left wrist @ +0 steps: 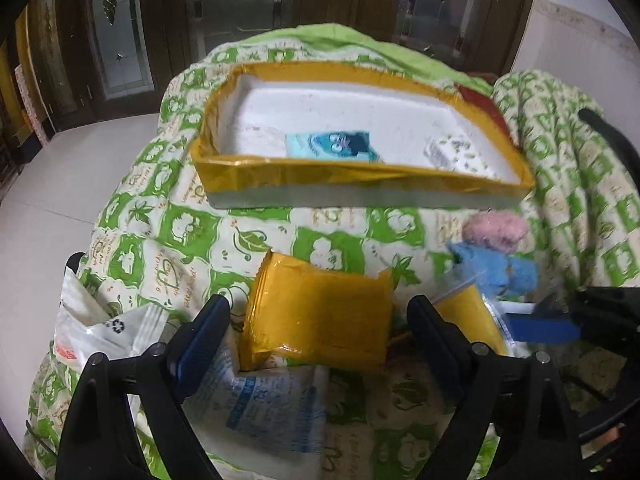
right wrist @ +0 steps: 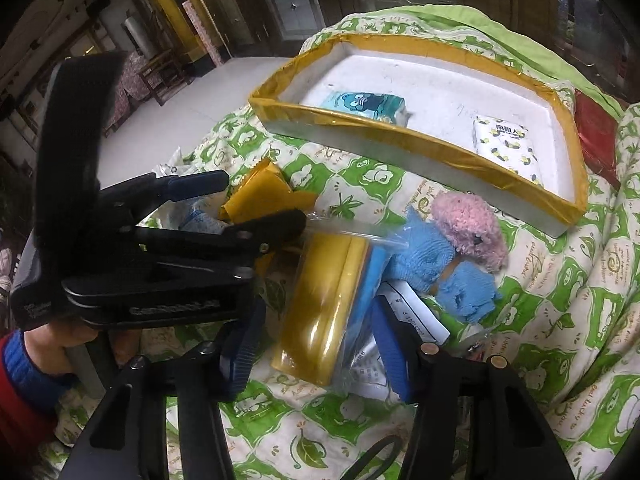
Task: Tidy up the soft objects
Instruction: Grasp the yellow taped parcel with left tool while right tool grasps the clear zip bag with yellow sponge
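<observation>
— Yellow packet (left wrist: 318,316) is lying on the green-patterned quilt (left wrist: 168,240), right between the fingers of the left gripper (left wrist: 318,320). Jaws are standing wide apart, so nothing is being held yet.

— And the right gripper (right wrist: 316,352)?

— Also gaping. It is hovering over a clear bag (right wrist: 332,308) with yellow and blue contents, empty as well. Just beside that bag a blue knitted piece (right wrist: 440,272) and a pink fluffy toy (right wrist: 470,232) are waiting.

— Where are things going?

— Probably into the yellow-edged tray (right wrist: 440,148) farther back on the quilt. A teal tissue pack (right wrist: 368,106) and a white patterned pack (right wrist: 506,146) are already sitting inside it.

— So which step is this?

— I judge it as picking up the next item. The left fingers are needing to close on the packet's sides, gently, since the wrapper is looking slippery, then lift it over the tray's near wall.
</observation>
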Demonstrator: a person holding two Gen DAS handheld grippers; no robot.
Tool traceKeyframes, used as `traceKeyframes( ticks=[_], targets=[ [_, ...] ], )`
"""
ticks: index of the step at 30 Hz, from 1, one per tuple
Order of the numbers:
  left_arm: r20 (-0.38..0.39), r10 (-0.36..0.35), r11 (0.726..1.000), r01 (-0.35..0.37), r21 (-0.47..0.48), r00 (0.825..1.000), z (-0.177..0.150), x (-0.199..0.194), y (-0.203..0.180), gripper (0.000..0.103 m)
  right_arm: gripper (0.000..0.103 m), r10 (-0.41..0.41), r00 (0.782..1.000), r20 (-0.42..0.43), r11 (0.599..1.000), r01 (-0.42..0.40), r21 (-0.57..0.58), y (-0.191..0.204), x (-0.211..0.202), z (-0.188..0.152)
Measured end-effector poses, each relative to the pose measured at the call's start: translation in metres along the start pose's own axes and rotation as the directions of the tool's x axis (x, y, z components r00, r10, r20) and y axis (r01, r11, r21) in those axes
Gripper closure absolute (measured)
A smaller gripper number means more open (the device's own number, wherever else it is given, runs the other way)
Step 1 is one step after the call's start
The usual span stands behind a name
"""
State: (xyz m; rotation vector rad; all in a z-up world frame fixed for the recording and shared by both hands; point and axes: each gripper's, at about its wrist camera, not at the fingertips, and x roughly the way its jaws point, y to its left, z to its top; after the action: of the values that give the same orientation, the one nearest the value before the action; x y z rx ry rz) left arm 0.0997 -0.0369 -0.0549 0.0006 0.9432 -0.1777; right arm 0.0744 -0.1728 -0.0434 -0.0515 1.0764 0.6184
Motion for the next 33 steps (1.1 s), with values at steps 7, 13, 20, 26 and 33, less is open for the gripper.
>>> traceKeyframes(
  ticks=[7, 13, 20, 26, 33],
  targets=[
    [-0.003, -0.026, 0.999, 0.026, -0.025, 1.0, -0.001, 0.001, 0.005, 0.036, 0.056, -0.011, 1.0, -0.015, 1.0, 0.011, 0.006, 0.0, 0.006, 0.0],
    [0.034, -0.075, 0.994, 0.078, -0.071, 0.997, -0.002, -0.012, 0.013, 0.055, 0.062, 0.004, 1.0, 0.023, 0.999, -0.005, 0.034, -0.004, -0.002, 0.0],
    [0.053, -0.11, 0.986, 0.116, -0.12, 0.992, -0.004, -0.018, 0.022, 0.059, 0.063, 0.011, 0.997, 0.07, 0.998, -0.016, 0.066, -0.012, -0.013, 0.002],
    [0.045, -0.122, 0.986, 0.126, -0.112, 0.992, -0.003, -0.017, 0.021, 0.057, 0.063, 0.015, 0.996, 0.082, 0.996, -0.022, 0.087, -0.016, -0.015, 0.006],
    [0.02, -0.048, 0.991, 0.05, -0.121, 0.999, -0.006, -0.009, 0.022, 0.017, 0.063, 0.02, 0.997, 0.081, 0.996, -0.026, 0.08, -0.014, -0.016, 0.004]
  ],
)
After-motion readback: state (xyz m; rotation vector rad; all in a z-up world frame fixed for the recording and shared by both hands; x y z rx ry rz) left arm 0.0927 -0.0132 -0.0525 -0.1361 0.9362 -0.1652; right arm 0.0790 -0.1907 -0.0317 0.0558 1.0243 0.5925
